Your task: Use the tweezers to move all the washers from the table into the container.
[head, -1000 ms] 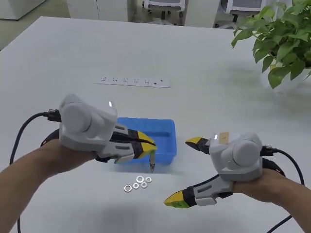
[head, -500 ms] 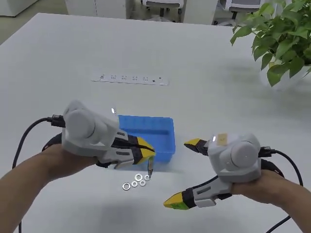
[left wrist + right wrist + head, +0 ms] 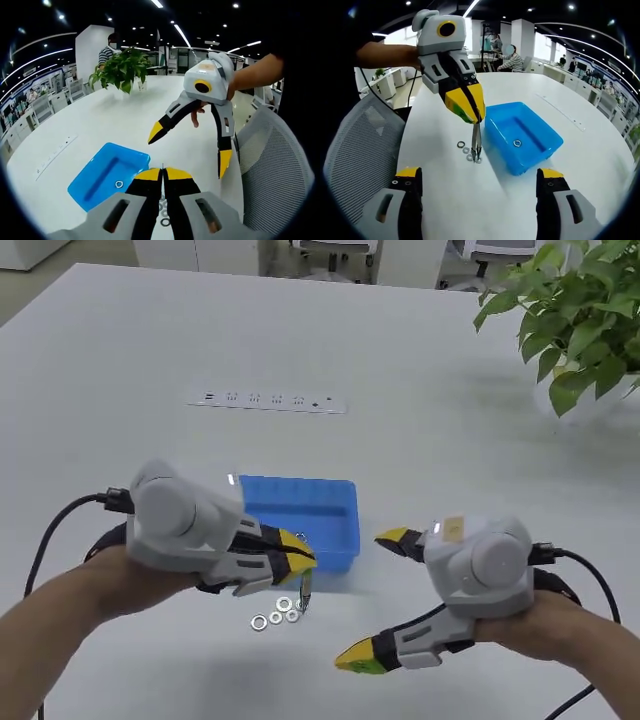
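The tweezers hang nearly upright, points down, from the left gripper, whose jaws are clamped tight on their upper end. In the right gripper view the tweezers end right at the washers, at the end of the cluster nearest the box. Whether the points have closed on one is too fine to tell.

The washers lie flat on the table in a small cluster, directly under the tool and trailing off to the person's left. The box stands just beyond them, and one washer already lies inside it (it shows in the left gripper view too). So the coming carry looks short: up, forward over the near wall, release.

The right gripper is held off to the right with jaws spread wide and nothing between them. The left is plainly the nearer hand, being over the work.

Against a second ago, the tweezers' points have come down from clearly above the cluster to its level, with the left gripper lowered; the right gripper has kept its spread pose and place.
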Demonstrator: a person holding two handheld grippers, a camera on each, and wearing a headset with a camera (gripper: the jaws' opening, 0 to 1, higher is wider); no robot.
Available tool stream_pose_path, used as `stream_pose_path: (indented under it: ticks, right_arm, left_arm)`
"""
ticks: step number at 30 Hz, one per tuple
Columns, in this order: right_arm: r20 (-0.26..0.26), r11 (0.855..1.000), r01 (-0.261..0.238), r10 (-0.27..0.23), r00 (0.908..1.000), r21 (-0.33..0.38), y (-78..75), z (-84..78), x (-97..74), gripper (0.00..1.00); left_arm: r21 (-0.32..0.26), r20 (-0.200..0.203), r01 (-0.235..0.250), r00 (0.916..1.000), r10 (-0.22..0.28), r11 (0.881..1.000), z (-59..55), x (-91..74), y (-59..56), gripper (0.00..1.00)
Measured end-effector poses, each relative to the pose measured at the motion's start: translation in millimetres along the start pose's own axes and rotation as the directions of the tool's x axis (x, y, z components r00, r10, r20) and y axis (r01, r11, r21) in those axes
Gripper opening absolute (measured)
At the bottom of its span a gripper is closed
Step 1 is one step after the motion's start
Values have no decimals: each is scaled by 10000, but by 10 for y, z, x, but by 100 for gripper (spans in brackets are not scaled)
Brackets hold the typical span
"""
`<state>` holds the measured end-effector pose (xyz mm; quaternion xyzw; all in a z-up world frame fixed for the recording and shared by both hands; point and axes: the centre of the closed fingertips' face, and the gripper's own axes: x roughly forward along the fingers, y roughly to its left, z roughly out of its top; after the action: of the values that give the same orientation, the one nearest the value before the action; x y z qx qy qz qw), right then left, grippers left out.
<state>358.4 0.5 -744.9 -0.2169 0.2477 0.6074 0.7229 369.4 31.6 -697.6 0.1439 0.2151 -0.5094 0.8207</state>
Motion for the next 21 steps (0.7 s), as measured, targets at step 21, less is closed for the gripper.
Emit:
stream_pose_path:
  ticks: [21]
  right_arm:
    - [-572,9774,-1469,1397,9885,-1520,189,30,146,58]
  left_arm:
    - [535,-231,530,9984,-519,9972,-5,10,-79,5]
